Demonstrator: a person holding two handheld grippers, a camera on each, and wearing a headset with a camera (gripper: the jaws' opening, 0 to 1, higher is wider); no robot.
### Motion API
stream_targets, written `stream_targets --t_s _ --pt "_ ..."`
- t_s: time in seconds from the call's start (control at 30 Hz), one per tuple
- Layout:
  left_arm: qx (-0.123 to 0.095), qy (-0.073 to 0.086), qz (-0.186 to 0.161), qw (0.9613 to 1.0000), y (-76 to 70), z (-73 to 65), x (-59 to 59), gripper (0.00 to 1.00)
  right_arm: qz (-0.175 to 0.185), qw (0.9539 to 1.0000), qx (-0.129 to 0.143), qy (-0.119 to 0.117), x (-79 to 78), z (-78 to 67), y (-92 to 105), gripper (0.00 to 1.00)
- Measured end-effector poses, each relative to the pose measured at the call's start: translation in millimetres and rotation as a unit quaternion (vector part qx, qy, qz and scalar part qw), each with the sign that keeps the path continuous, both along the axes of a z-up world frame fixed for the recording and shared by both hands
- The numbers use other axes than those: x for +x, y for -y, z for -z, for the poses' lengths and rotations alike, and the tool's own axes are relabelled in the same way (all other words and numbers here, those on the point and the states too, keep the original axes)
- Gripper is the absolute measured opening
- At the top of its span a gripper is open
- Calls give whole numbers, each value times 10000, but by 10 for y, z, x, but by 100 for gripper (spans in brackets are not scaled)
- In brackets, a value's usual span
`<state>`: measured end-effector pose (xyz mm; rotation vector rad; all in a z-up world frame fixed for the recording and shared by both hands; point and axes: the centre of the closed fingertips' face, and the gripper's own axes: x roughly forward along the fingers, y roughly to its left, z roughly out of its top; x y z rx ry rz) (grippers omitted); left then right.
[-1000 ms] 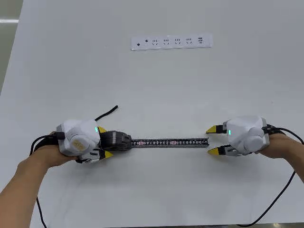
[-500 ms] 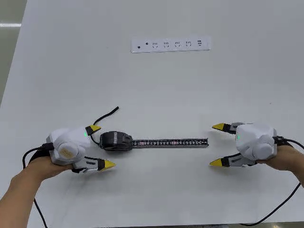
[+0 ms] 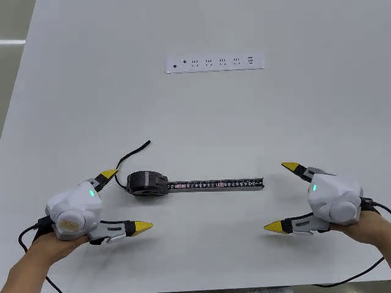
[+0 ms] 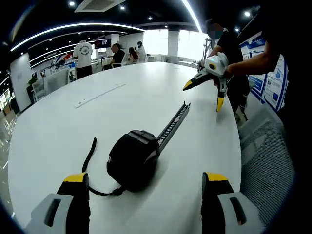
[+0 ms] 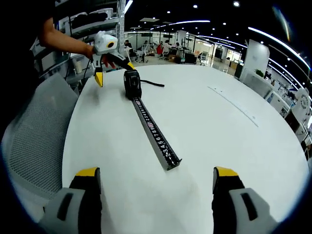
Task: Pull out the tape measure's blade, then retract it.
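A black tape measure case (image 3: 146, 182) (image 4: 132, 160) (image 5: 132, 83) lies on the white table, its wrist strap (image 3: 133, 152) trailing to the far left. The blade (image 3: 215, 184) (image 4: 173, 124) (image 5: 155, 132) stays pulled out flat to the right, ending in a hook (image 3: 262, 182) (image 5: 173, 164). My left gripper (image 3: 126, 201) (image 4: 145, 183) is open, near and left of the case, touching nothing. My right gripper (image 3: 282, 196) (image 5: 155, 176) is open too, a little right of the blade's hook and apart from it.
A white power strip (image 3: 215, 62) (image 4: 99, 95) (image 5: 233, 104) lies at the far middle of the table (image 3: 195, 116). Black cables (image 3: 366, 268) trail from both grippers near the front edge. A mesh chair (image 5: 29, 146) stands beside the table, and people stand in the background.
Both grippers have let go and drawn back toward the front edge with jaws spread wide. The tape measure lies free on the table, blade still out.
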<state>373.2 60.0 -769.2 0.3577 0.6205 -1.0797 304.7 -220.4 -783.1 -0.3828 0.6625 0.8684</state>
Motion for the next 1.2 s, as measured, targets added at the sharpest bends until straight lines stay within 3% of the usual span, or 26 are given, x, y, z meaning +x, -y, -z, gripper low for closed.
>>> stream_targets --t_s 0.33,0.73,0.87,0.97,1.13,1.2 --pt "-443 129 -581 9972 -14 -117 -134 100 692 9970 273 196 -143 -106 2 100" --pt "-657 252 -1024 9923 16 -184 -309 100 1262 9895 582 399 -237 -221 -108 100" --pt "-689 368 -1167 9901 34 -204 -356 100 1419 9863 683 484 -247 -268 -160 100" --pt "-817 379 -1388 9862 38 -240 -367 100 1506 9844 718 560 -264 -296 -195 100" --pt "-706 551 -1492 9847 52 -237 -418 100 1635 9816 792 584 -299 -324 -245 100" --pt "-755 604 -1636 9818 44 -251 -416 100 1670 9807 791 644 -315 -336 -286 100"
